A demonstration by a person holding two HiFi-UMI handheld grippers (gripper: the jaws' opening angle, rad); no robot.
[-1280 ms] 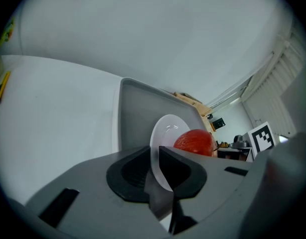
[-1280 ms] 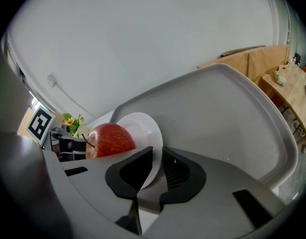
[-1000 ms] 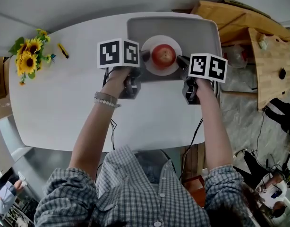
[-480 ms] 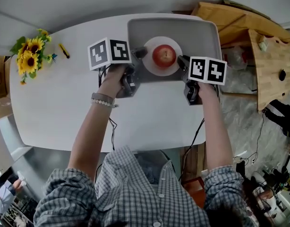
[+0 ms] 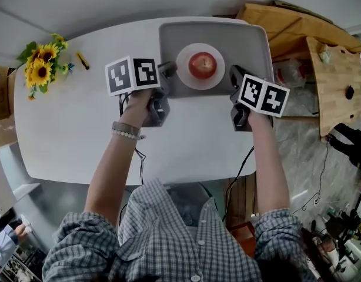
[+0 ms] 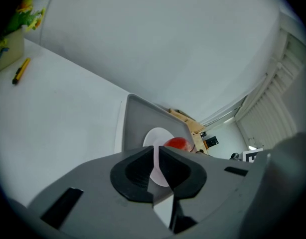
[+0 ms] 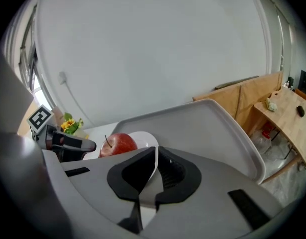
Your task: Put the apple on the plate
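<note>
A red apple (image 5: 202, 64) sits upright on a white plate (image 5: 184, 75) inside the grey tray (image 5: 245, 46). My left gripper (image 5: 167, 69) hangs at the plate's left edge, clear of the apple. Its jaws are closing to a narrow slit with nothing between them. My right gripper (image 5: 234, 75) hovers at the plate's right side, shut and empty. In the left gripper view the apple (image 6: 178, 143) and plate (image 6: 154, 135) lie just past the gripper (image 6: 156, 151). The right gripper view has the apple (image 7: 119, 144) left of the gripper (image 7: 156, 151).
The tray stands at the far edge of a white table (image 5: 80, 128). Sunflowers (image 5: 42, 63) and a yellow marker (image 5: 82, 60) lie at the far left. A wooden bench (image 5: 333, 69) stands off the table's right side.
Both grippers have drawn back and up from the apple's sides, the left one sliding leftwards. The apple has stayed on the plate.
</note>
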